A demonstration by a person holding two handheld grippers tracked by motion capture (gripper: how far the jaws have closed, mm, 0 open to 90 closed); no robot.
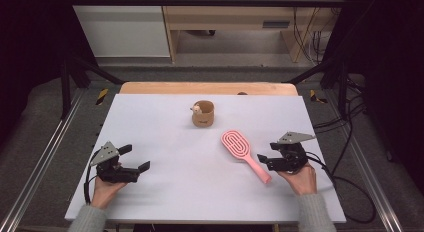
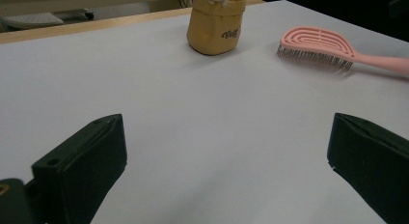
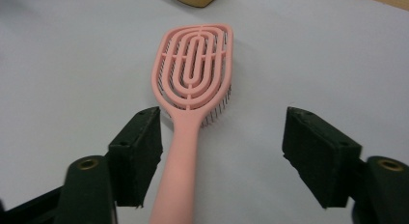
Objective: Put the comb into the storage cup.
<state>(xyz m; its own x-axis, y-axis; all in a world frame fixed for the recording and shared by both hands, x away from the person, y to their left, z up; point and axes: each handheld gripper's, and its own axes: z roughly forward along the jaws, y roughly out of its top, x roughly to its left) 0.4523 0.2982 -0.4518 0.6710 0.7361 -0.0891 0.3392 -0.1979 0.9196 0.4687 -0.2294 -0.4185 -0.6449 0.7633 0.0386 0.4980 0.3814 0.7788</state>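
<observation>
A pink hairbrush (image 1: 236,143) lies bristles down on the white table (image 1: 165,192), right of centre, with its handle pointing toward the person's right hand. My right gripper (image 1: 267,152) is open beside the handle's end. In the right gripper view the hairbrush (image 3: 195,69) runs up between the spread jaws of the right gripper (image 3: 222,156), and its handle passes close by the left jaw. A tan fabric cup (image 1: 203,114) with a small figure in it stands at the back centre. My left gripper (image 1: 136,157) rests open at the front left, holding nothing.
In the left gripper view the tan cup (image 2: 215,23) and the hairbrush (image 2: 318,45) lie far ahead of the left gripper (image 2: 226,156). A wooden table edge (image 1: 207,88) shows behind the white board. Cables (image 1: 350,182) trail off to the right.
</observation>
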